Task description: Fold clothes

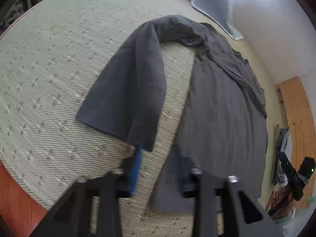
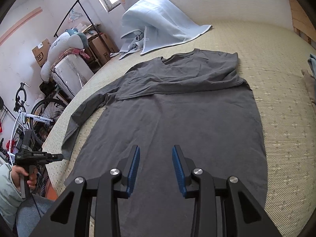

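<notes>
One sleeve (image 2: 177,79) lies across the chest, so pinch the cuff (image 1: 136,134) at 12 o'clock of your wide left gripper (image 1: 158,158); your right gripper (image 2: 156,148) is wide too.

The right gripper (image 2: 156,167) points forward and slightly down, its jaws parted with a clear gap between the blue pads (image 2: 134,169). The left gripper (image 1: 156,175) is also spread wide, gripped at the handle by a hand (image 2: 27,177) in a pale sleeve (image 2: 8,189).
</notes>
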Demonstrator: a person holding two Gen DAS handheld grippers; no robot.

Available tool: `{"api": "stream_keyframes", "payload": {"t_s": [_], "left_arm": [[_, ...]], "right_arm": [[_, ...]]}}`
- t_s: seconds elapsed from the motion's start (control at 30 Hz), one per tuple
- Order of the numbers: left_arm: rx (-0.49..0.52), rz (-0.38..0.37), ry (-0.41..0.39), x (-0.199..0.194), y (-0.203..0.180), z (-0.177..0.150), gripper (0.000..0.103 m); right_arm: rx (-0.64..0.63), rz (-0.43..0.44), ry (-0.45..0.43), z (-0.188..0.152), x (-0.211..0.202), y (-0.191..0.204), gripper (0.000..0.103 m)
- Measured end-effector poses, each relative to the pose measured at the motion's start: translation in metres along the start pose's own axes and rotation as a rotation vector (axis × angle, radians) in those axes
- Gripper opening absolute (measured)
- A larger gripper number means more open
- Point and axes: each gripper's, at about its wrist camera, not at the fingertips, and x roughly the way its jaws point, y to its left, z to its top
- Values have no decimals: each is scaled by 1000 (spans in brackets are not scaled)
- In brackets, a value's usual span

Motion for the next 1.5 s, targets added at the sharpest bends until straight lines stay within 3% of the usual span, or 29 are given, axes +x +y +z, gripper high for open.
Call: {"api": "stream_keyframes", "payload": {"t_s": [0.1,0.2,0.37,0.47,0.7,0.87,0.93,0.97,1.0,1.03,1.3,1.5], "left_arm": [[-77,-32,-46,-11,14,-2,51],[-217,-55,-104,-18,42,-2,68],[-461,-60,-131,-11,94,-3,69],[-529,-71,-123,8,101,9,69],[-524,-20,-157,11,97,16,69],[-482,88,-120,12,87,26,69],[-438,149,-95,15,78,31,61],[-410,179,-81,17,73,33,53],[-383,207,-67,18,68,35,33],[-364,210,-61,19,65,37,31],[-281,255,-26,22,60,45,31],[-279,242,-28,20,64,43,31]], "right_arm": [[-9,0,8,-1,4,4,37],[-15,-2,17,-1,8,5,37],[-17,-4,23,-1,14,8,37],[-23,-2,29,-1,17,11,37],[-41,1,42,-2,24,17,37],[-37,2,41,-1,23,16,37],[-34,4,38,0,22,15,37],[-33,6,36,0,21,14,37],[-31,7,35,1,20,14,37],[-29,8,33,1,20,13,37],[-16,16,21,5,13,8,37],[-14,20,14,6,10,7,37]]}}
